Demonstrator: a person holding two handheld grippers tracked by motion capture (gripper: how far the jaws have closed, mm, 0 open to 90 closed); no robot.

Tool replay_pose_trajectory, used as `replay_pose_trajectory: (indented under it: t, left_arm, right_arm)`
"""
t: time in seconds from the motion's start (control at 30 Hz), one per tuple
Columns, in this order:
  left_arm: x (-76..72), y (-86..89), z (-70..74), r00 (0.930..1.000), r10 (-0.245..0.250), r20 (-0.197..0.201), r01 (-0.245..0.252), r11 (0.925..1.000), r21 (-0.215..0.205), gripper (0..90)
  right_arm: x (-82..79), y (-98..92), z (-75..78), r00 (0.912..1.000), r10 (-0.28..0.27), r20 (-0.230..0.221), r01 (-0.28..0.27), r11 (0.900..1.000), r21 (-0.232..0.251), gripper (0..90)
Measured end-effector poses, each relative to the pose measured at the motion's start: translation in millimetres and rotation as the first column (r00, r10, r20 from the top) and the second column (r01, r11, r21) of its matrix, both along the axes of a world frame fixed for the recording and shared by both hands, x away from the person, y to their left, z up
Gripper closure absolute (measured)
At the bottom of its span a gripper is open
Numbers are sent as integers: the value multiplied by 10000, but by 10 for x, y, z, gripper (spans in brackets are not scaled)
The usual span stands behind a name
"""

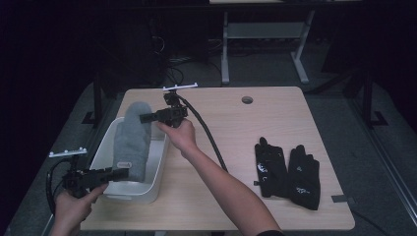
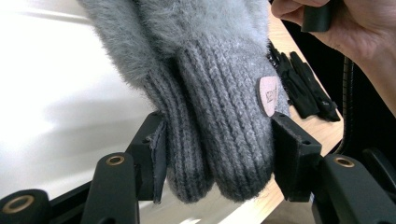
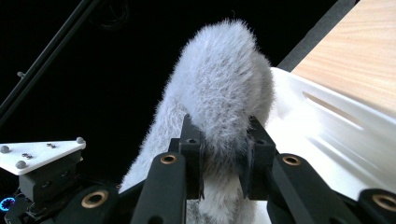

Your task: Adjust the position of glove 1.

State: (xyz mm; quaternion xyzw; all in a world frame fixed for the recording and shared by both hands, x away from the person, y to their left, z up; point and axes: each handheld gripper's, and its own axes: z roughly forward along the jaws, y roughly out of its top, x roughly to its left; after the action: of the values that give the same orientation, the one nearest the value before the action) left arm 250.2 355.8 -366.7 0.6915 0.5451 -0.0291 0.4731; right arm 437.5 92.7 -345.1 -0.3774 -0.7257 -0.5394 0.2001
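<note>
A pair of grey fuzzy mittens (image 1: 132, 142) is held stretched over a white plastic bin (image 1: 156, 179) at the left side of the wooden table (image 1: 275, 118). The mittens are judged to be light, soft and limp: nothing in them holds a shape, so they sag wherever they are not supported, and a two-point hold is what keeps them spread. The fluffy pile is likely to compress a good deal before a grip bites, whereas the ribbed knit cuff is firmer and is judged the better place to take hold. Little risk of damage is expected, though a thin pinch of fluff alone could slip.

The left gripper (image 1: 115, 173) is held low at the near end of the bin, its jaws pointing right, and in the left gripper view (image 2: 219, 154) they are seen clamped on the two ribbed cuffs, just below a small round label (image 2: 268, 95). The right gripper (image 1: 145, 117) is held at the far end of the bin with the forearm reaching diagonally across the table, the jaws pointing left. In the right gripper view (image 3: 223, 156) they are seen closed on the fluffy fingertip end, which bulges above them.

A pair of black gloves (image 1: 287, 172) is laid flat on the right part of the table, well apart from the bin.
</note>
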Motion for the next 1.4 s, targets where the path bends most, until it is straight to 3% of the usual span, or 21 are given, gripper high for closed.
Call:
replay_pose_trajectory:
  t: [0.63, 1.13, 1.3, 1.4]
  left_arm:
    - [-34, 101, -200, 9985, 107, -544, -88, 9994, 349, 437]
    - [-19, 70, -262, 9949, 93, -1001, 21, 9936, 1131, 418]
    - [-29, 57, -213, 9946, 601, -847, -456, 9855, 1636, 337]
    - [-45, 91, -154, 9957, 722, -574, -634, 9876, 1435, 340]
  right_arm:
    - [-21, 152, -273, 9992, 183, -355, -195, 9992, -336, 738]
    - [-34, 175, -448, 9977, 213, -639, -250, 9980, -575, 739]
    - [-26, 190, -486, 9977, 201, -649, -243, 9976, -646, 739]
    - [-15, 196, -506, 9969, 281, -733, -332, 9970, -697, 742]
